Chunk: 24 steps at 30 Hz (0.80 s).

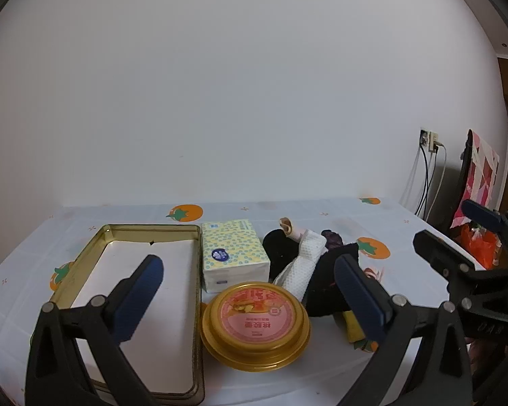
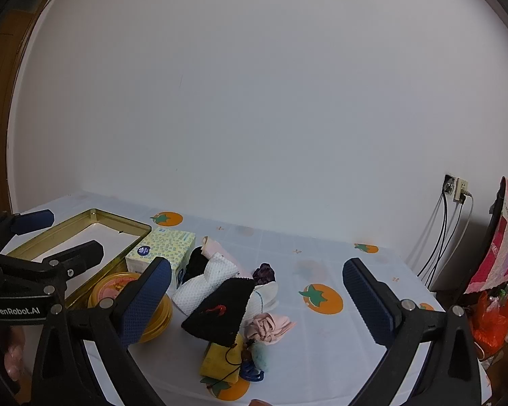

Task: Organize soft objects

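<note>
A heap of soft things lies mid-table: a black cloth (image 2: 221, 311) with a red mark, a white waffle cloth (image 2: 205, 282) (image 1: 303, 267), a pink fabric knot (image 2: 271, 326), a dark purple scrunchie (image 2: 264, 272) and a yellow sponge (image 2: 220, 358). A tissue pack (image 1: 233, 257) (image 2: 162, 250) stands beside an open gold tin (image 1: 84, 264) (image 2: 84, 226). My left gripper (image 1: 250, 291) is open above the gold round can (image 1: 255, 324), nothing between its fingers. My right gripper (image 2: 257, 299) is open over the heap, apart from it. The right gripper (image 1: 457, 240) also shows in the left wrist view.
The table wears a white cloth with orange persimmon prints (image 2: 321, 297). A wall socket with hanging cables (image 2: 453, 216) is at the back right. A chair with a pink patchwork cover (image 2: 501, 237) and an orange bag (image 2: 491, 318) stand beyond the table's right edge.
</note>
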Each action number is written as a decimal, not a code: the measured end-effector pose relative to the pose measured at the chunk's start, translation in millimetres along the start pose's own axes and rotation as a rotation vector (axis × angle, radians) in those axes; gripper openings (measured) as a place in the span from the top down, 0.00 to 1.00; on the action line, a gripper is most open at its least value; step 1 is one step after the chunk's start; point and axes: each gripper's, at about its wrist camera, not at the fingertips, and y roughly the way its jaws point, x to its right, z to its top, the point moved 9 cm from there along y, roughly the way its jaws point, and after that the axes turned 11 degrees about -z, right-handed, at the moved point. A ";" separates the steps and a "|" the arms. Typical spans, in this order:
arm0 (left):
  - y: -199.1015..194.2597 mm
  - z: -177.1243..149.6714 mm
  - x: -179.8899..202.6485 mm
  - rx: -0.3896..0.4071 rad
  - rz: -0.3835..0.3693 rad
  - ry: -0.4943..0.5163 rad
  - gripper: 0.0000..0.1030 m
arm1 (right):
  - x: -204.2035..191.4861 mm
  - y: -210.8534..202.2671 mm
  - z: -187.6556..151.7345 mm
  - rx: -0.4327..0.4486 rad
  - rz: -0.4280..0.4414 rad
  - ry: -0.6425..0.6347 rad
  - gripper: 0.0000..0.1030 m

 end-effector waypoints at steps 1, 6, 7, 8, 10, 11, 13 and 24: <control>-0.3 -0.2 -0.2 0.001 0.000 0.000 0.00 | -0.6 -0.2 -0.6 0.000 0.000 0.000 0.01; -1.1 -0.6 -1.8 0.003 0.003 -0.002 0.00 | -1.2 -0.4 -1.7 0.001 0.002 0.000 0.01; -1.0 -0.5 -2.3 0.003 0.004 -0.003 0.00 | -1.1 -0.1 -1.5 0.000 0.002 0.001 0.01; -0.8 -0.6 -2.9 0.002 0.004 -0.004 0.00 | -1.1 -0.1 -1.2 -0.001 0.004 0.001 0.01; -1.1 -0.6 -3.7 0.002 0.003 -0.005 0.00 | -1.1 -0.4 -1.5 0.002 0.003 0.002 0.01; -1.2 -0.5 -3.4 0.003 0.004 -0.005 0.00 | -1.2 -0.6 -1.4 0.003 0.002 0.002 0.01; -0.9 -0.1 -3.5 0.002 0.004 -0.004 0.00 | -1.6 -1.3 -1.1 0.004 0.001 0.000 0.01; -1.0 0.7 -3.8 0.001 0.005 -0.004 0.00 | -1.5 -1.2 0.4 0.004 0.002 0.002 0.01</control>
